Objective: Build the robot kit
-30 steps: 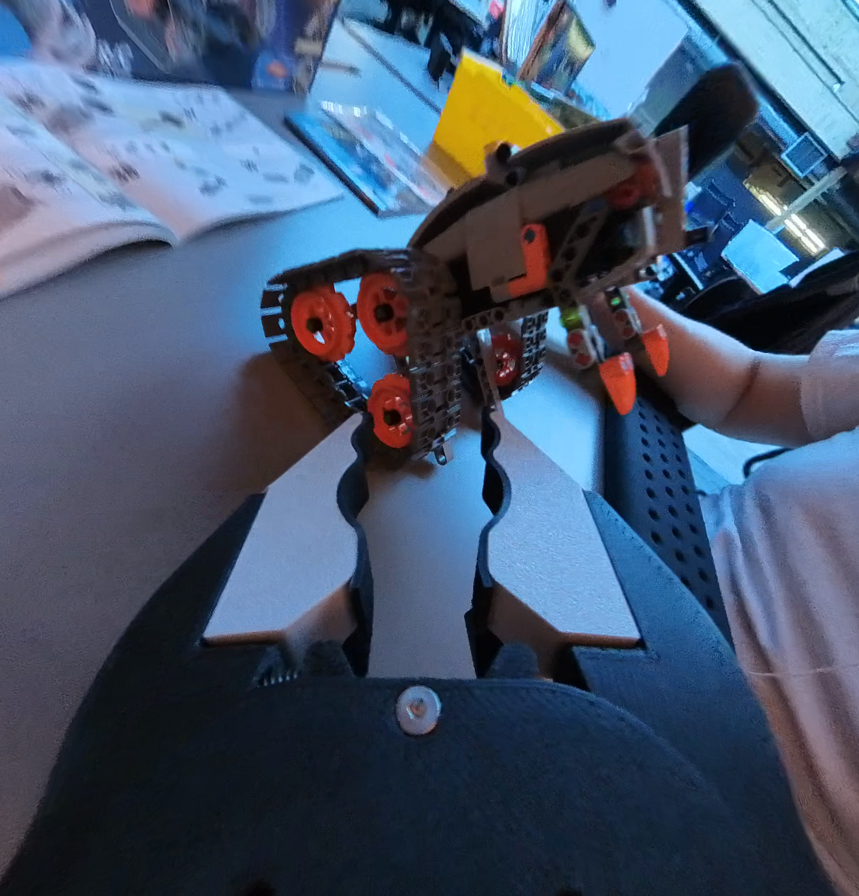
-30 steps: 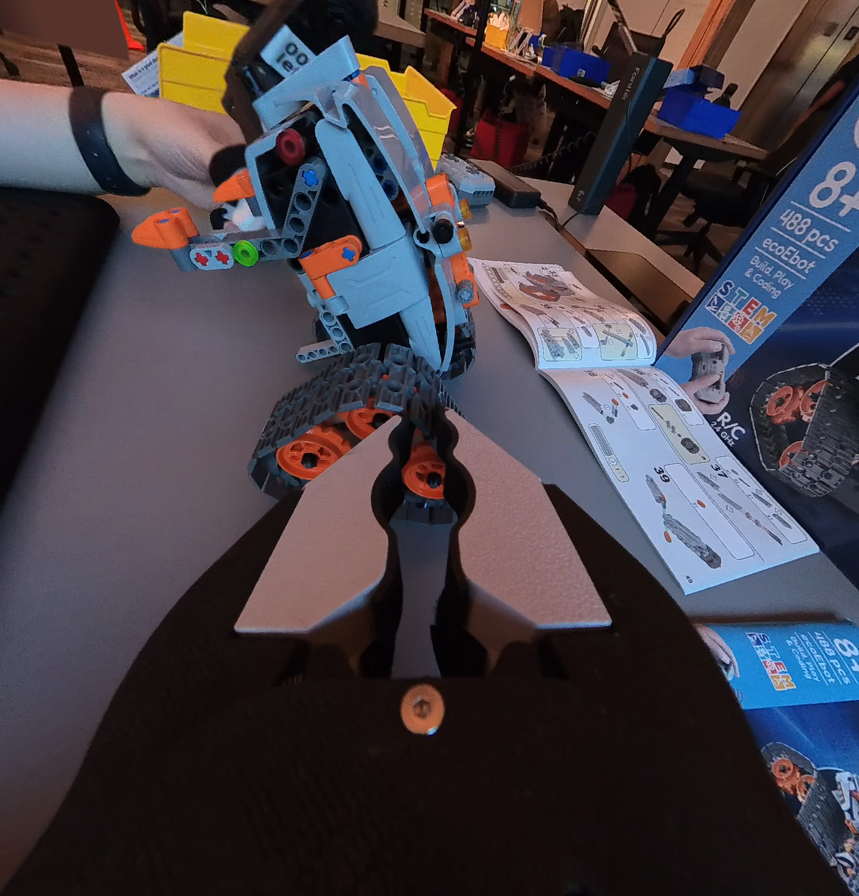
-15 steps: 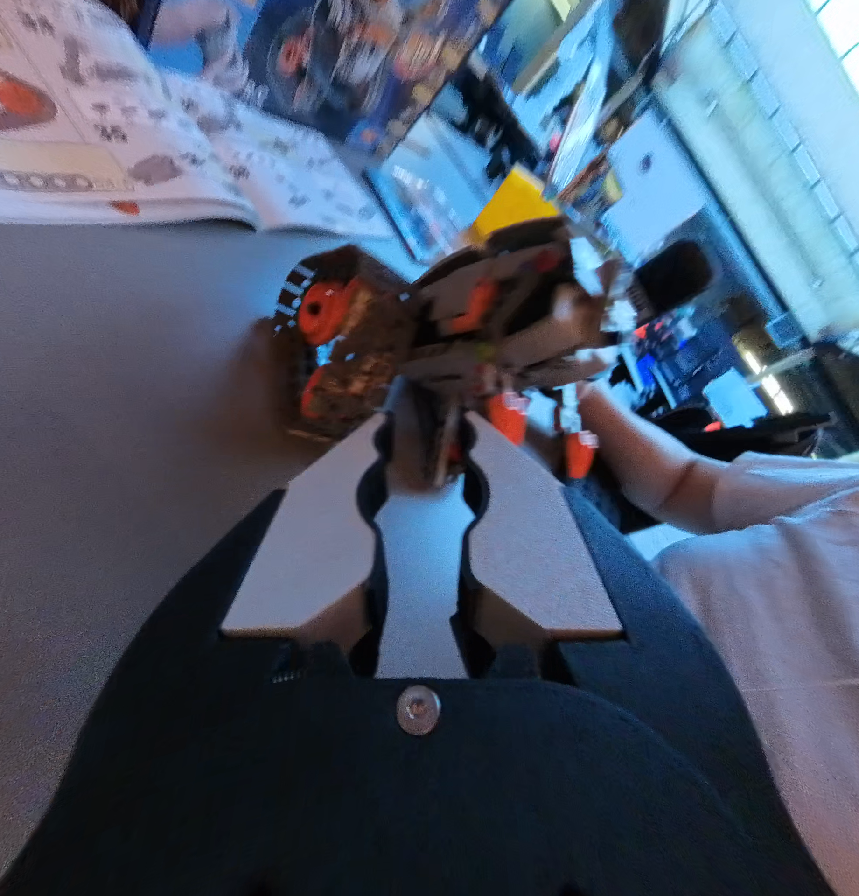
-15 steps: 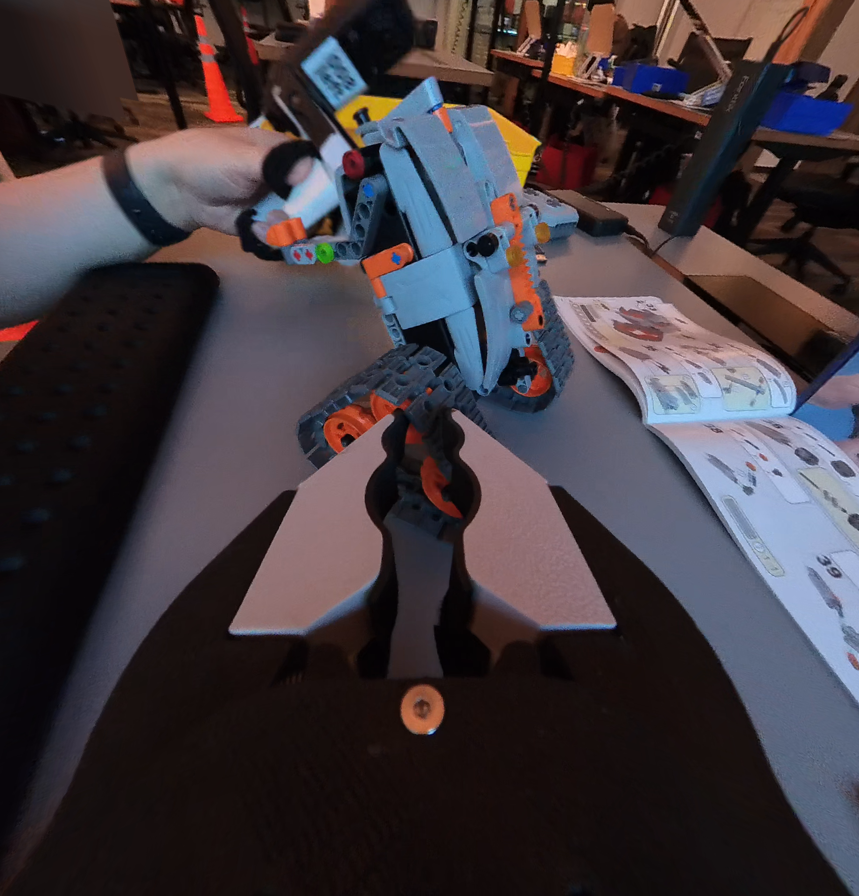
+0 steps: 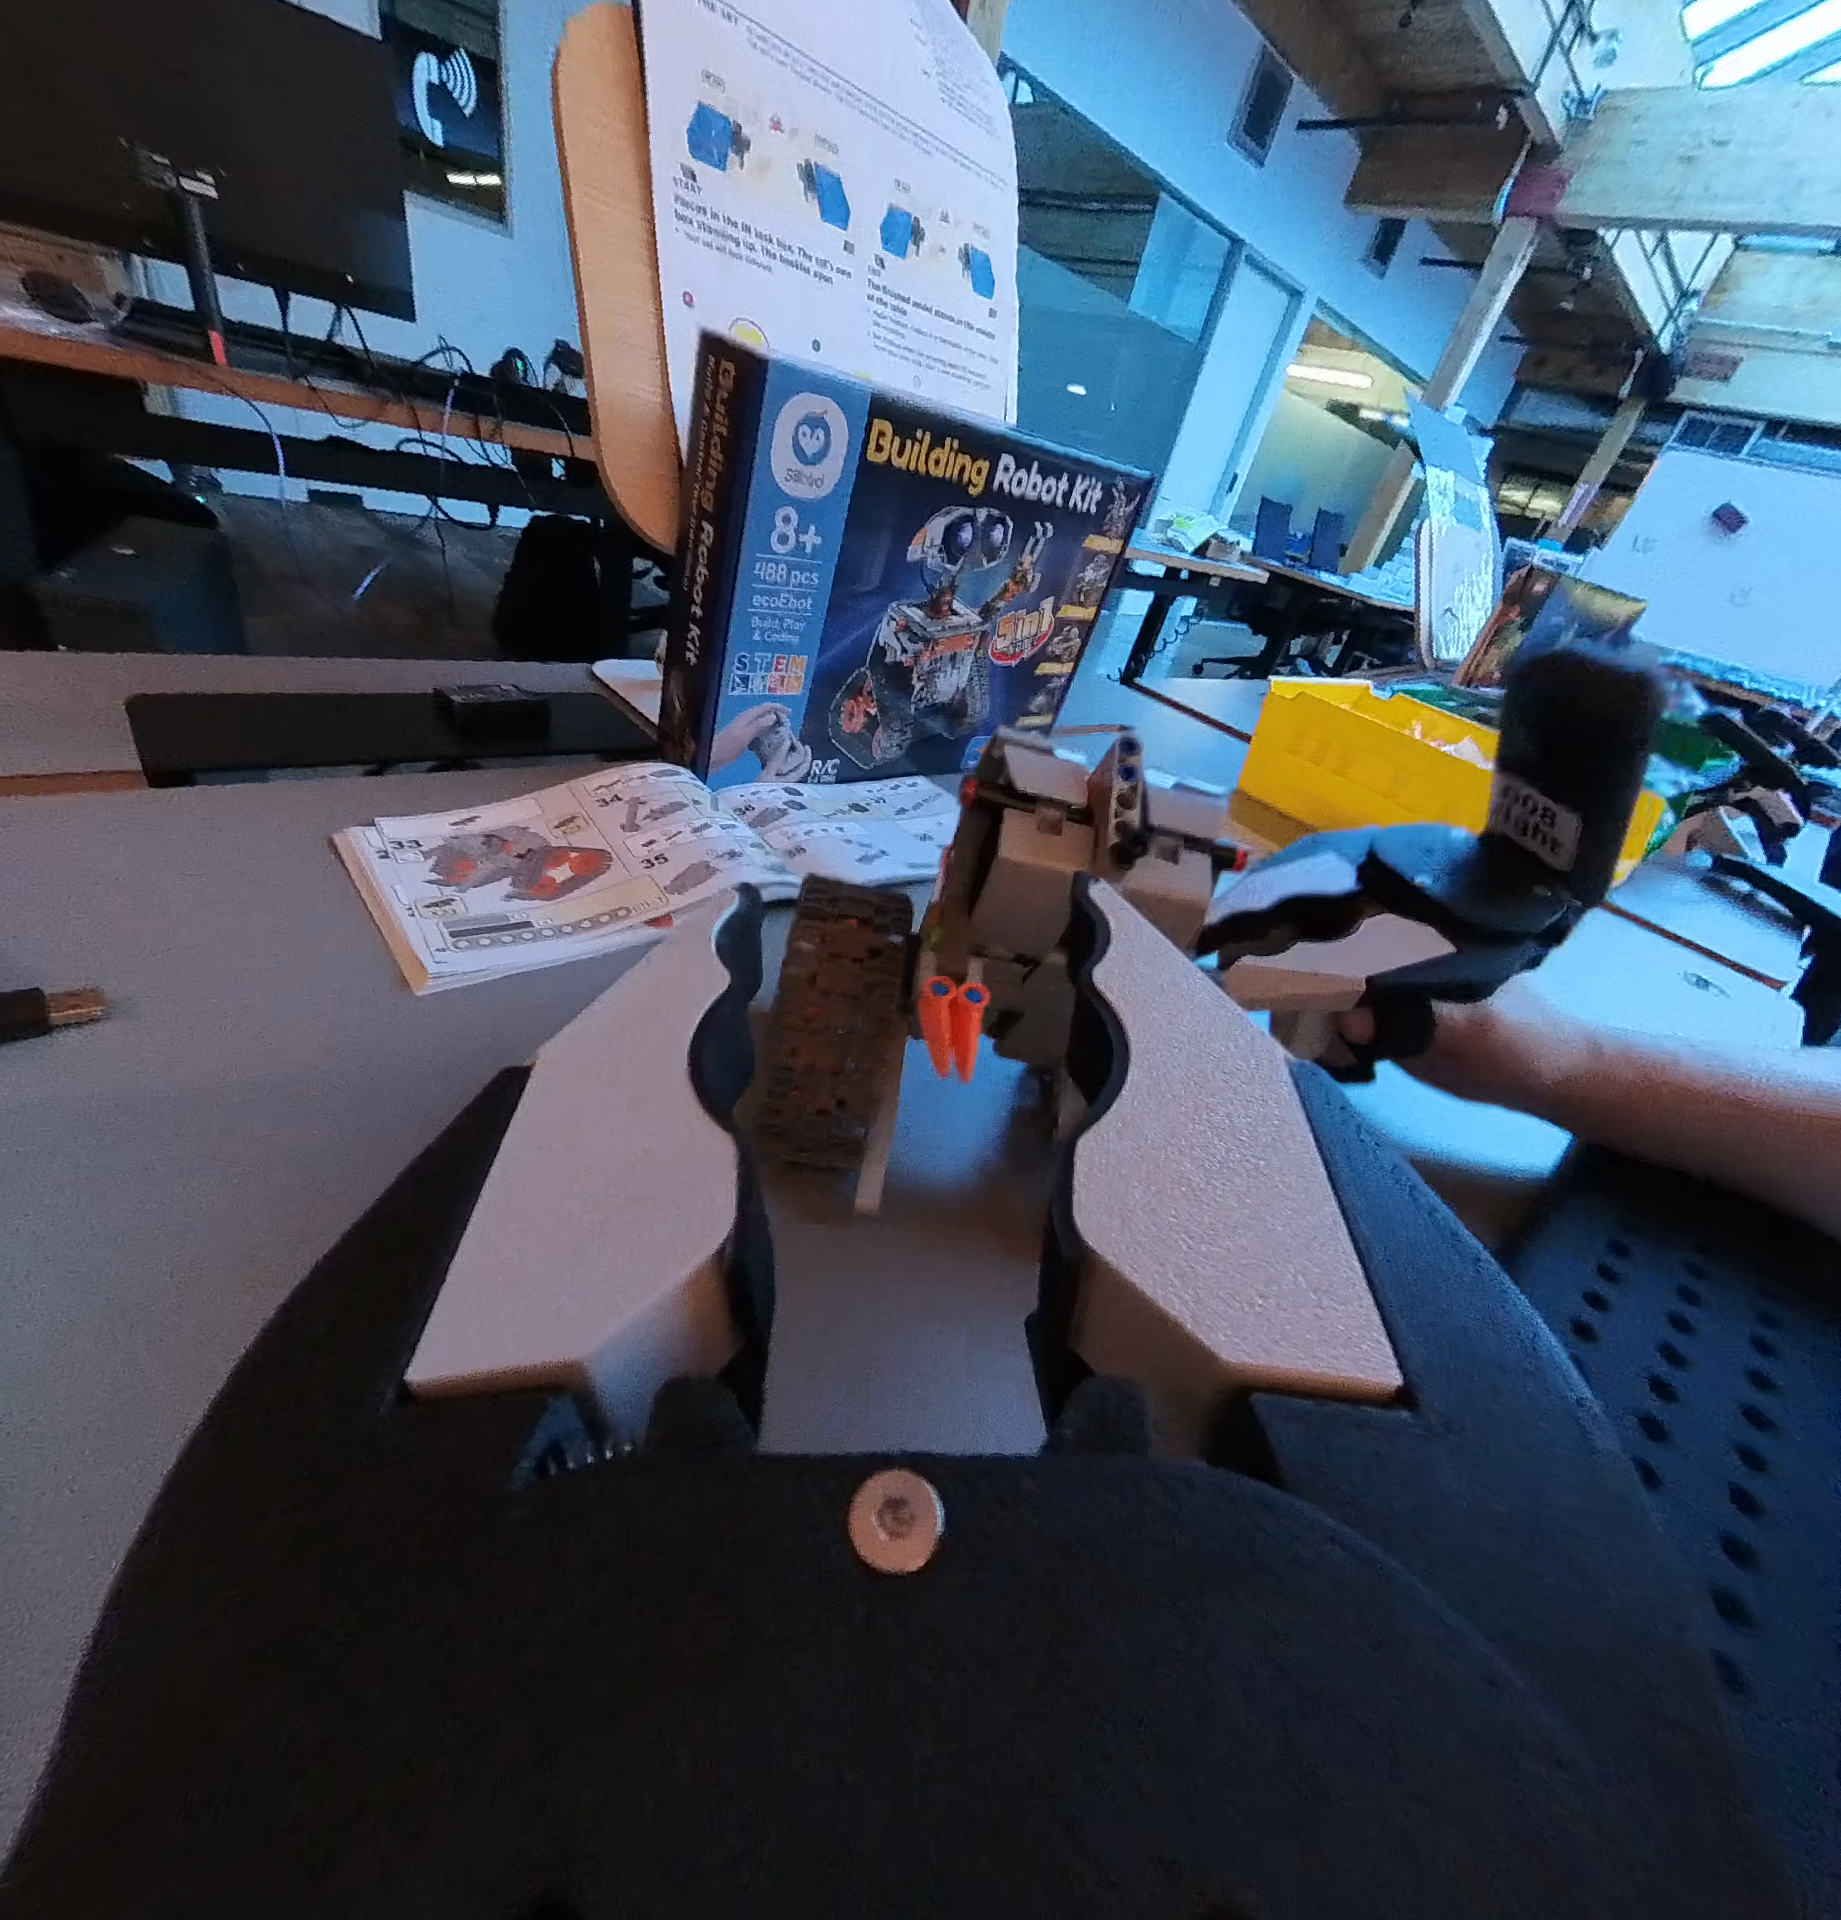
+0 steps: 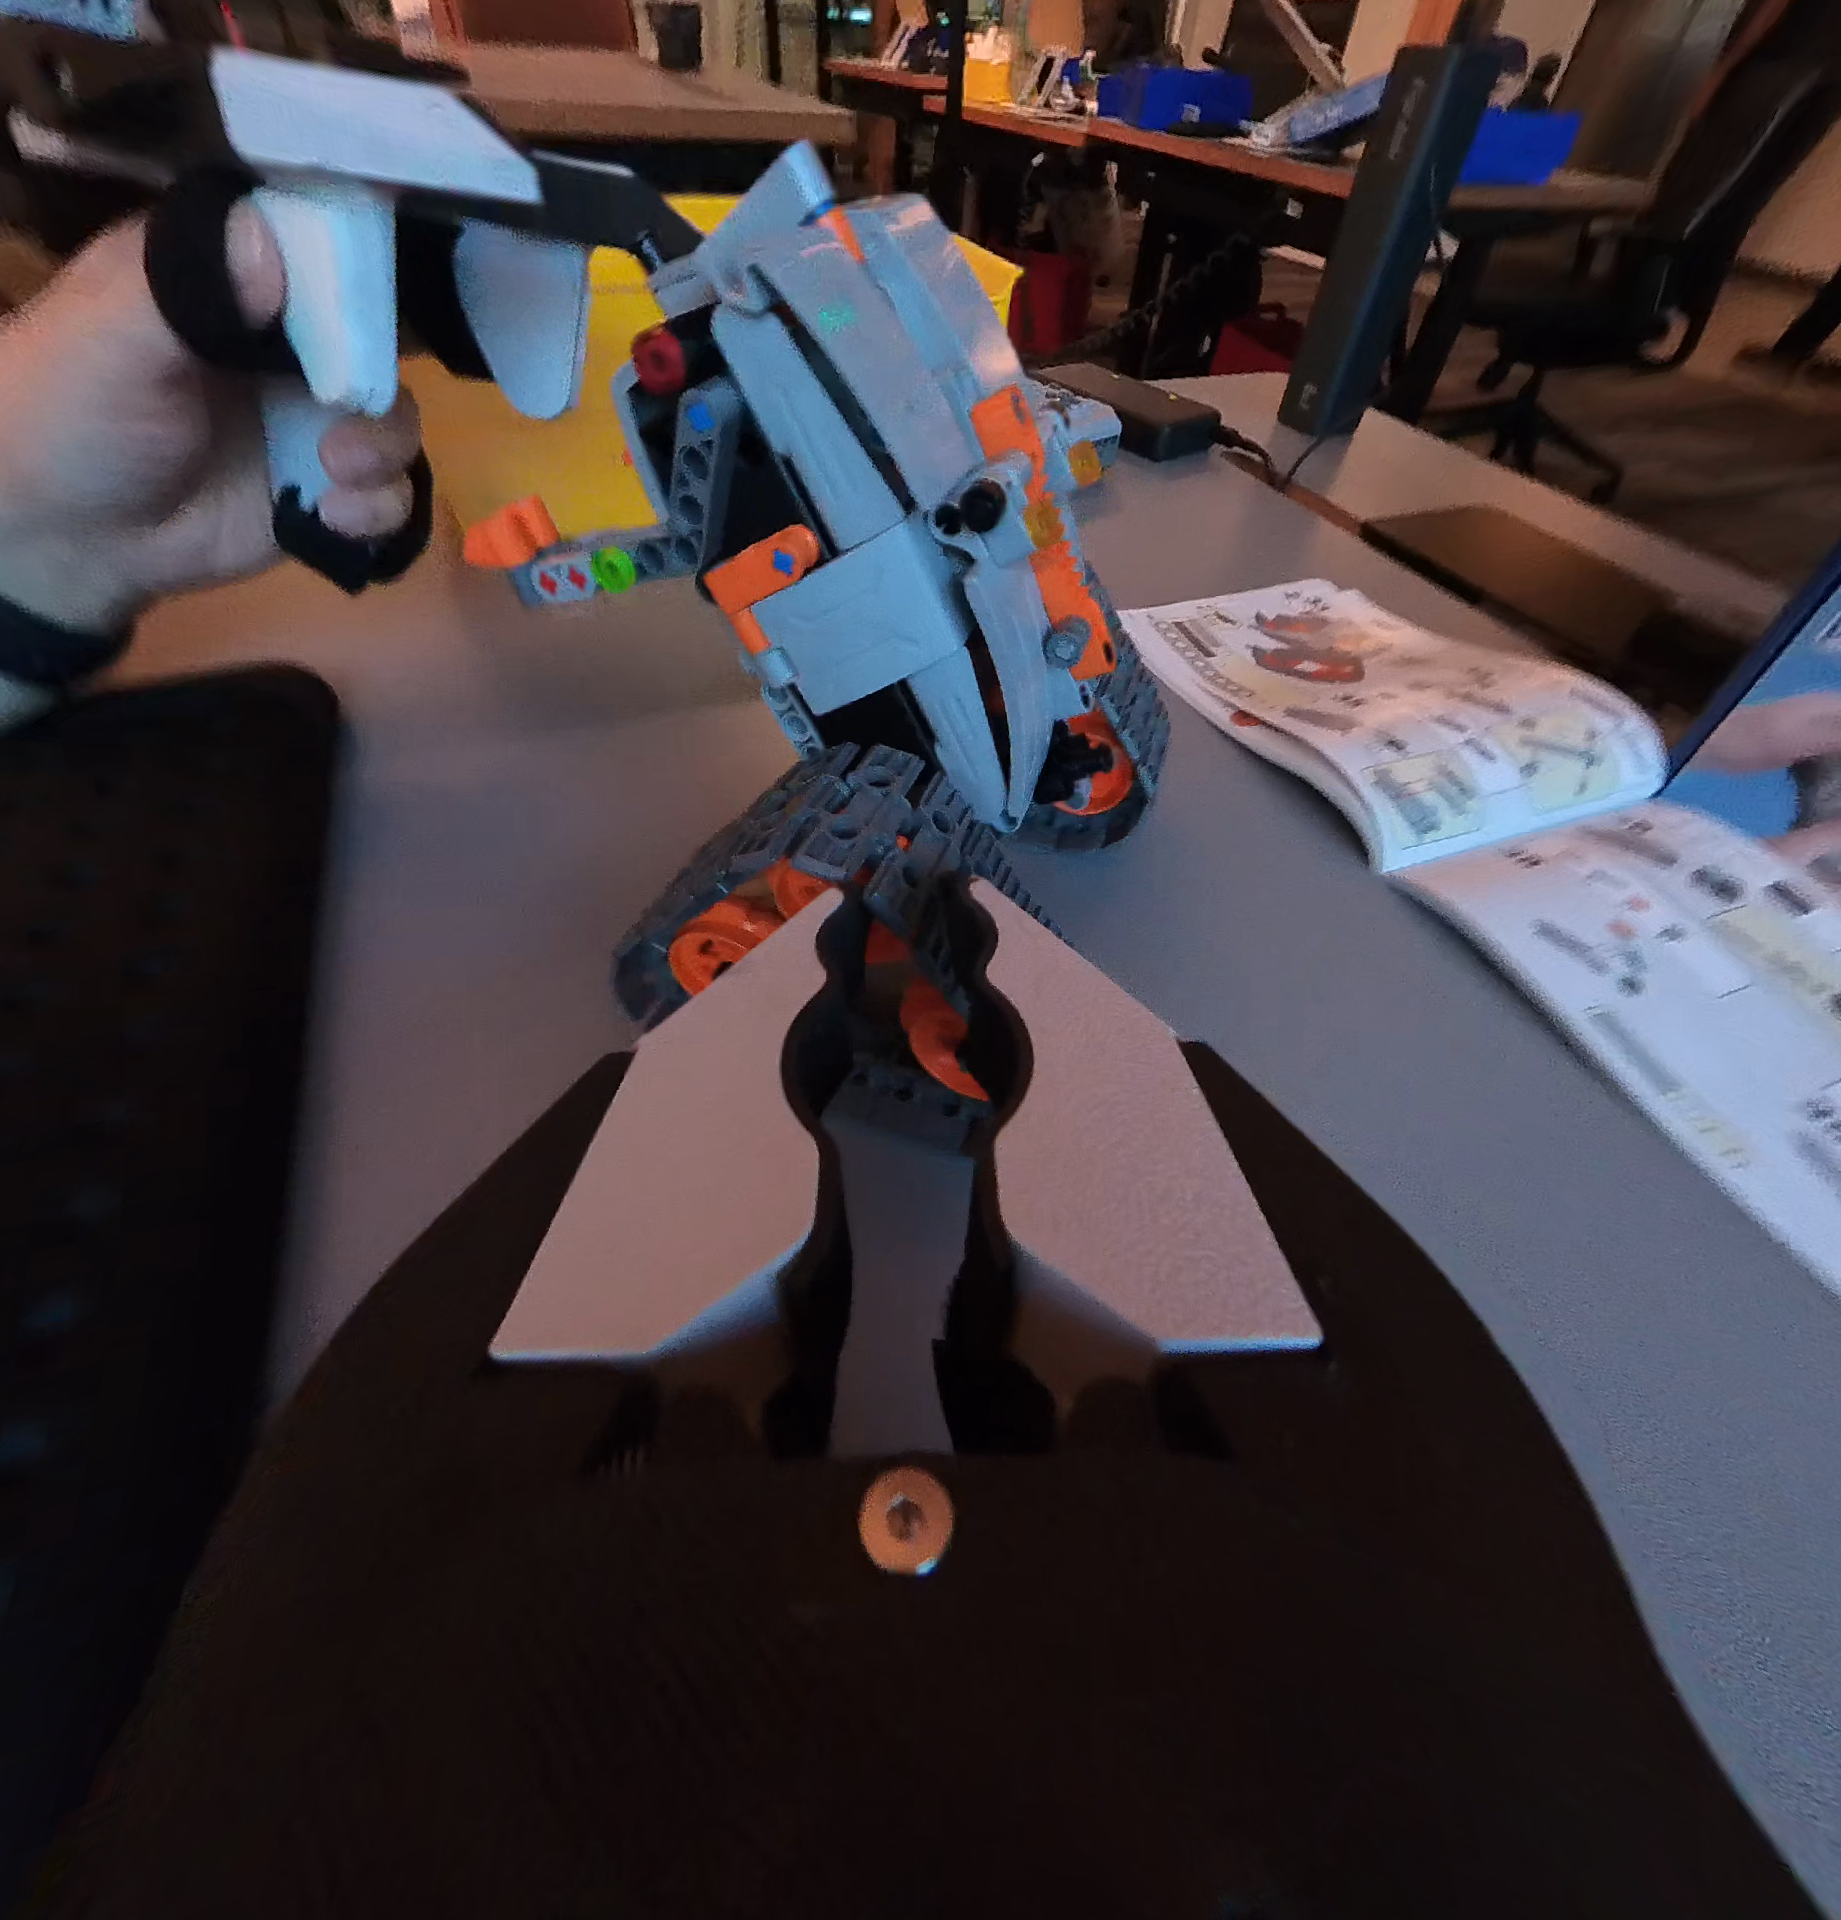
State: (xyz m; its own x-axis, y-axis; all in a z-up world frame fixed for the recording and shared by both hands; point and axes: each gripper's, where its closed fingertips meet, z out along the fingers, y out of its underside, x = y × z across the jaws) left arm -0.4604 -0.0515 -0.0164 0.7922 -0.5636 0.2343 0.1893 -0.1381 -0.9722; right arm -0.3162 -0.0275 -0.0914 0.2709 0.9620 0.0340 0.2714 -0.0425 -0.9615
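Observation:
A grey and orange brick-built robot model [image 6: 874, 520] with black tracks stands tilted on the grey table [image 6: 480, 779]. My right gripper [image 6: 900, 899] is shut on its near track [image 6: 843, 821]. My left gripper [image 5: 911, 904] is open wide, with a track [image 5: 838, 1029] and the model's body [image 5: 1041, 883] showing between its fingertips. Two orange claws [image 5: 952, 1023] hang there. The right gripper also shows in the left wrist view [image 5: 1415, 914], held by a hand. The left gripper shows in the right wrist view [image 6: 376, 260], up and left of the model.
An open instruction booklet [image 5: 583, 862] lies behind the model, also in the right wrist view [image 6: 1415, 707]. A blue kit box [image 5: 895, 582] stands upright behind it. A yellow bin [image 5: 1352, 758], a black perforated pad [image 5: 1674, 1403] and a small USB stick [image 5: 22, 1013] are on the table. There is about 15 centimeters between the tips of the two grippers.
My left gripper closed in on the track, then opened wide and swung round to another side of the model. My right gripper kept its hold on the track.

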